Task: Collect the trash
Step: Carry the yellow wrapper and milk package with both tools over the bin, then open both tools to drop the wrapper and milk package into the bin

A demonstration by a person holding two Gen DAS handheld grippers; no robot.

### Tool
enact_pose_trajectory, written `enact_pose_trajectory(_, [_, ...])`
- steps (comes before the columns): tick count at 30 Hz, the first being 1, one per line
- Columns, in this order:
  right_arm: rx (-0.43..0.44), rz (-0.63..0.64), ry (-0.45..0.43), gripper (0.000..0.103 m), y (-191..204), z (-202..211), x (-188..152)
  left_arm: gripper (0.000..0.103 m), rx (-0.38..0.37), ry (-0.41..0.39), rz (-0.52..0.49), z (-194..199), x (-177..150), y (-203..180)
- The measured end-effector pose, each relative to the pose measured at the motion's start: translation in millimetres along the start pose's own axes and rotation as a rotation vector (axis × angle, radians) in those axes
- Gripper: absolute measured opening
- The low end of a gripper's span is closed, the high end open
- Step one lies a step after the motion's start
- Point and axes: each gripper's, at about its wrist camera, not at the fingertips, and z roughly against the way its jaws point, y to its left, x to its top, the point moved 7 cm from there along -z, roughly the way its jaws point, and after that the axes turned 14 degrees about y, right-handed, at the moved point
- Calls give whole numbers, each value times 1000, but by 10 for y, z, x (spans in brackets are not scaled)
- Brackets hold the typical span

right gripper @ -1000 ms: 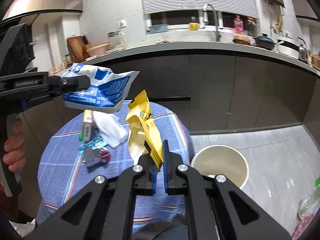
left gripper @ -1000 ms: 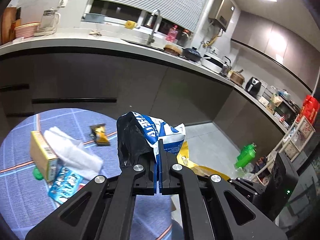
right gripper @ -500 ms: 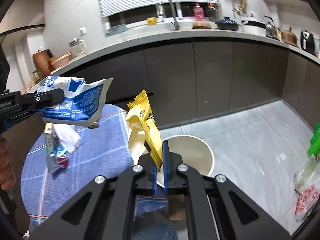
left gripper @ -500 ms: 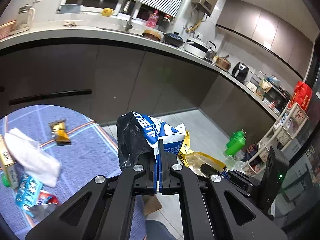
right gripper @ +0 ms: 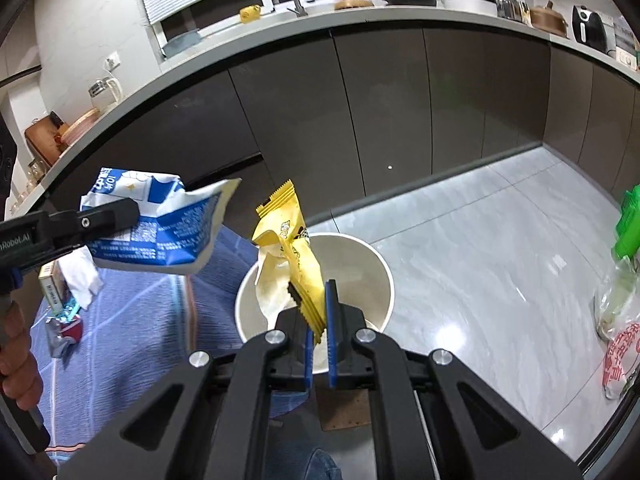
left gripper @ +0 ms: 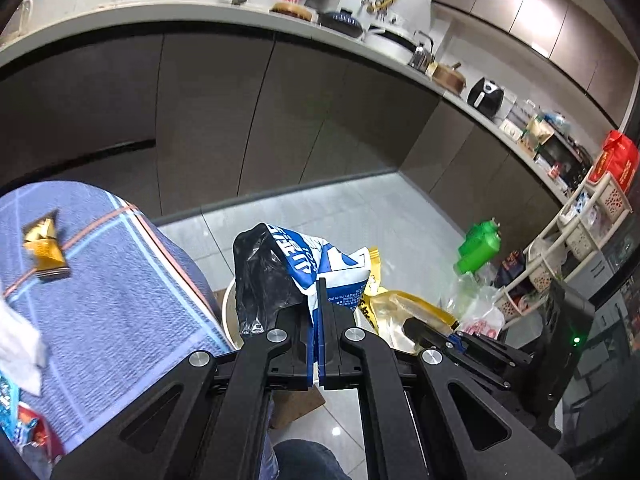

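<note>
My left gripper is shut on a crumpled blue and white bag and holds it in the air beside the table's edge. The bag also shows in the right wrist view, left of the bin. My right gripper is shut on a yellow wrapper and holds it right above the open cream trash bin on the floor. In the left wrist view the yellow wrapper and the bin's rim show behind the blue bag.
The round table with a blue checked cloth still bears a small gold wrapper, a white tissue, a yellow box and other wrappers. A green bottle and plastic bags lie on the grey floor. Dark cabinets stand behind.
Both grippers have swung right, away from the table and toward the bin, each keeping its wrapper. The yellow wrapper now hangs over the bin's opening.
</note>
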Motion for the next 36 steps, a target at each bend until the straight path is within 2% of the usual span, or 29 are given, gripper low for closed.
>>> enact_pose_trajectory(7, [-26,14,67,10,-91,-450,-13,1,38,48,-15,-374,69,25])
enact_pose_trajectory(9, [-37,32,82,10,-101,-542,-19,6,58,48,-18,-441,97,47])
enact_pose_trajectory(10, [-45,55,93,17,-93,-612,-28,11,65,49,-18,-468,112,61])
enact_pose_trajectory(11, [-56,74,101,23,-78,-660,-49,32,71,46,-14,-488,128,73])
enact_pose_trajectory(12, [-76,105,117,42,-64,-721,-67,55,87,31,-6,-491,152,99])
enact_pose_trajectory(13, [-101,140,133,54,-45,-770,-97,62,103,10,3,-475,181,105])
enact_pose_trajectory(15, [-168,225,138,58,9,-809,-168,71,117,-27,16,-420,214,145])
enact_pose_trajectory(16, [-180,243,137,68,24,-806,-185,74,118,-32,20,-398,213,142])
enact_pose_trajectory(19, [-173,277,115,91,89,-749,-243,90,145,-74,48,-314,232,204])
enact_pose_trajectory(20, [-163,283,108,93,117,-719,-258,94,151,-82,55,-283,218,215])
enact_pose_trajectory(22, [-160,295,104,99,159,-676,-273,94,157,-94,64,-237,215,227])
enact_pose_trajectory(36, [-137,268,44,99,339,-373,-113,94,189,-134,88,149,52,271])
